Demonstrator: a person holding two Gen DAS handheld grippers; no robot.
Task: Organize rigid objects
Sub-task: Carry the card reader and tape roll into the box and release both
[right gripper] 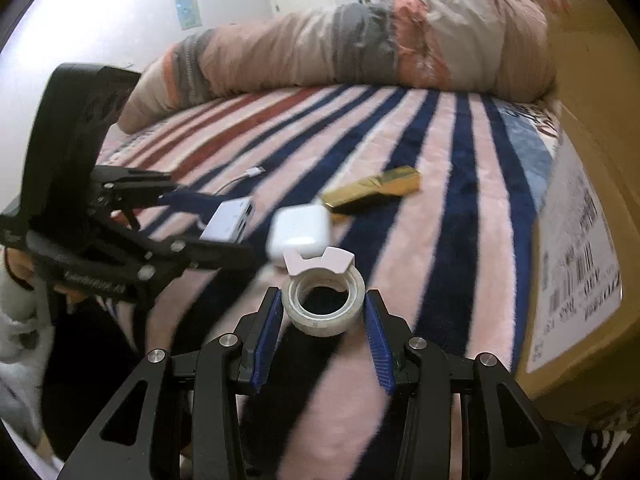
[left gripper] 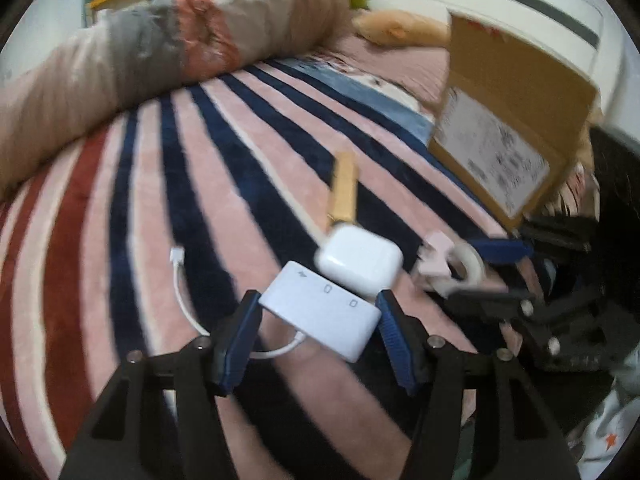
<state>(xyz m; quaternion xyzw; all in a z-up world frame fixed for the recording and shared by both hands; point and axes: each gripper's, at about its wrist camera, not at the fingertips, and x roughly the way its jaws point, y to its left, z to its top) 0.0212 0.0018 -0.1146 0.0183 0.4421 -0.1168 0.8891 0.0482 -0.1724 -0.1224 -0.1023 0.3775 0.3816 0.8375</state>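
Observation:
A white adapter hub (left gripper: 320, 314) with a short white cable (left gripper: 180, 280) sits between the blue pads of my left gripper (left gripper: 316, 305), which press on both of its ends. From the right wrist view the hub (right gripper: 228, 220) rides in that left gripper (right gripper: 218, 226) just above the blanket. My right gripper (right gripper: 322, 308) is shut on a clear tape roll (right gripper: 324, 300) that carries a pink cutter (right gripper: 320, 262). That roll (left gripper: 466, 268) shows at the right of the left wrist view too. A white charger block (left gripper: 360, 266) and a gold bar-shaped item (left gripper: 342, 188) lie just beyond the hub.
Everything rests on a pink, navy and red striped blanket (left gripper: 160, 200). A cardboard box (right gripper: 592, 200) with a shipping label stands close on the right. A rolled duvet (right gripper: 340, 52) runs along the far side. A person's hand (right gripper: 16, 268) holds the left tool.

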